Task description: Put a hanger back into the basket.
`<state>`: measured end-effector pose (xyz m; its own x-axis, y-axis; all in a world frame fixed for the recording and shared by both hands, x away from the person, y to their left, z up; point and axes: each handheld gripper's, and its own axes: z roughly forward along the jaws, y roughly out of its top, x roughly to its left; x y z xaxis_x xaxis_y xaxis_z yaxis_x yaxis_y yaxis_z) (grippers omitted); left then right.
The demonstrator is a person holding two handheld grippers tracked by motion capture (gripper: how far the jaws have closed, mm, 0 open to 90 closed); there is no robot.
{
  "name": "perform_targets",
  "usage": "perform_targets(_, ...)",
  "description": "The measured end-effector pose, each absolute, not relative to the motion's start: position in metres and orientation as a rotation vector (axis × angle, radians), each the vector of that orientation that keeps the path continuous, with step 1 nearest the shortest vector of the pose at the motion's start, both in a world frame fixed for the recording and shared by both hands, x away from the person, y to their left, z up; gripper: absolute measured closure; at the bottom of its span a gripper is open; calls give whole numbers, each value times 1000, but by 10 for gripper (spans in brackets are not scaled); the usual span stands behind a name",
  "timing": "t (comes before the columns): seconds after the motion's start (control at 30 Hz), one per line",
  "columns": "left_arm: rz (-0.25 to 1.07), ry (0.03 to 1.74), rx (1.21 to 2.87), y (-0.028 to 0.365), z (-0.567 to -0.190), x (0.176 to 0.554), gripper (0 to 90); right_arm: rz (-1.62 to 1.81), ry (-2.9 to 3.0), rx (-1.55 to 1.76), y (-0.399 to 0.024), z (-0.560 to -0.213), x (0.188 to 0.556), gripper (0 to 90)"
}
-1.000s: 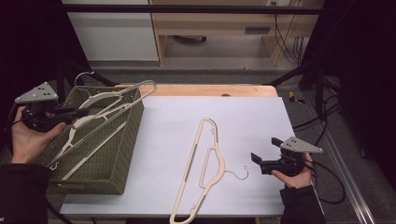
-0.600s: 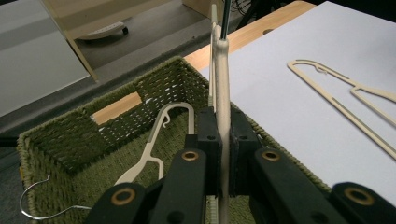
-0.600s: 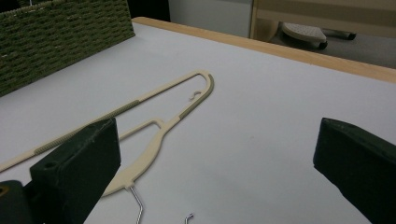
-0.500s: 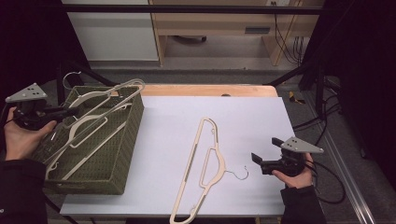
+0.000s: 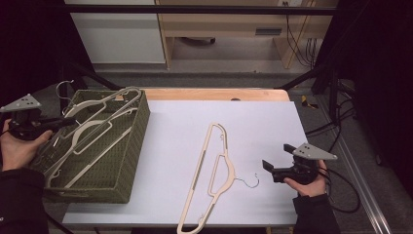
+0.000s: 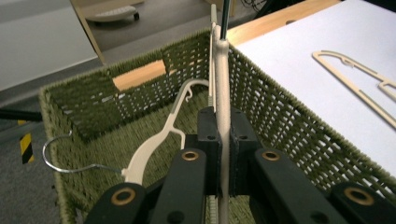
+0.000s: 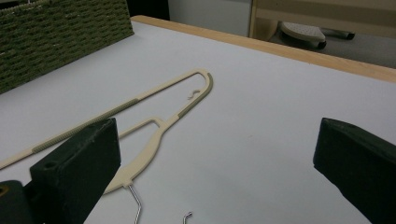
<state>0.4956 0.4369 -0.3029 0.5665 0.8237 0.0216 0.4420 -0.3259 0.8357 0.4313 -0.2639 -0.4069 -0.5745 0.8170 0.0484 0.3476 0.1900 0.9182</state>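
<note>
Left gripper (image 6: 223,154): we clamp a cream hanger (image 6: 222,70) edge-on over the basket (image 6: 289,126).
Right gripper (image 7: 215,172): our jaws apart, table hanger (image 7: 154,126) just ahead.

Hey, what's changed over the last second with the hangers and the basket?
The left hand-held gripper, shut on a hanger, has carried it left and lowered it into the green basket, beside another hanger. The right hand-held gripper stays open and still near the hanger on the table, which hasn't moved.
</note>
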Motion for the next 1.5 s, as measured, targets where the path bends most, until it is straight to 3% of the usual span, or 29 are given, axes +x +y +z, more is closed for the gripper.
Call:
perform_targets(0.87, 427, 1112, 1993, 429, -362, 506, 856, 1362, 2023, 1087, -262, -408, 431, 14)
perform_targets(1.2, 446, 1270, 2002, 434, -376, 514, 838, 1363, 2021, 1089, -263, -408, 431, 13)
perform_targets(1.33, 521, 1353, 2005, 434, -377, 516, 797, 1358, 2025, 1086, -262, -408, 432, 13)
perform_targets(1.5, 561, 1441, 2022, 438, -378, 517, 645, 1361, 2027, 1085, -262, -408, 431, 13)
